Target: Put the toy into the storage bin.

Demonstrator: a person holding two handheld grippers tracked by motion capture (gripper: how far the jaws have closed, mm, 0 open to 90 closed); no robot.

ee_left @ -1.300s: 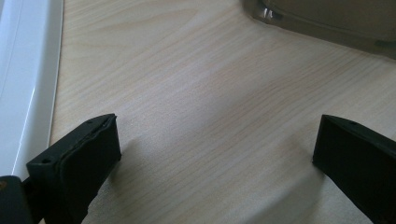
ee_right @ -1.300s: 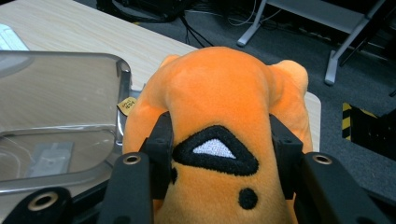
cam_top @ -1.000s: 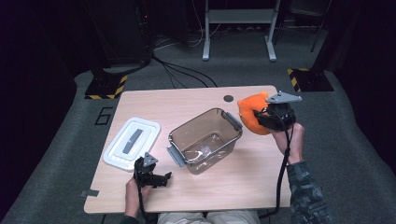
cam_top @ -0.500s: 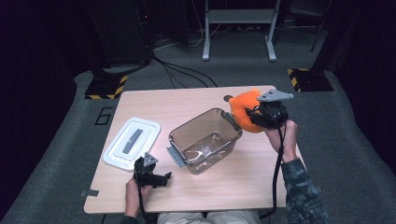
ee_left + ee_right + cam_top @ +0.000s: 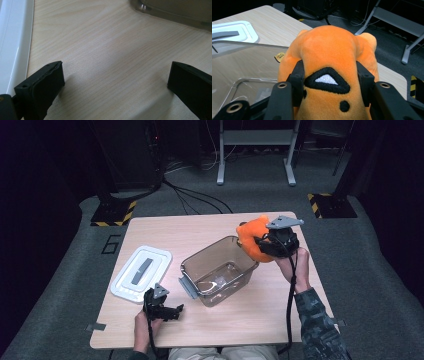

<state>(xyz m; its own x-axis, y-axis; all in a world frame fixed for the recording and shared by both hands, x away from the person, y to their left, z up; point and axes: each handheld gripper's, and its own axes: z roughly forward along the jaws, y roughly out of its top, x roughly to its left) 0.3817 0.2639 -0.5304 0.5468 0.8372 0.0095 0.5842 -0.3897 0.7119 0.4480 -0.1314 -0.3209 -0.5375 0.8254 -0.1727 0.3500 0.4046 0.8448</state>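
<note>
Orange plush toy [image 5: 254, 241] | clamped in your right gripper [image 5: 267, 245], held over the clear plastic bin [image 5: 220, 270] rim | left gripper [image 5: 167, 310] rested wide open, empty | step: carrying | next: lower inside, then release

Bin at Centre of the Counter

The bin [image 5: 220, 276] sits mid-counter [image 5: 200, 227]. Its lid [image 5: 141, 272] lies left of it. The left tongs [image 5: 172, 312] rest before its left corner. The plush toy [image 5: 254, 240], clamped in the right tongs [image 5: 257, 241], hangs over the bin's right rim.
</note>
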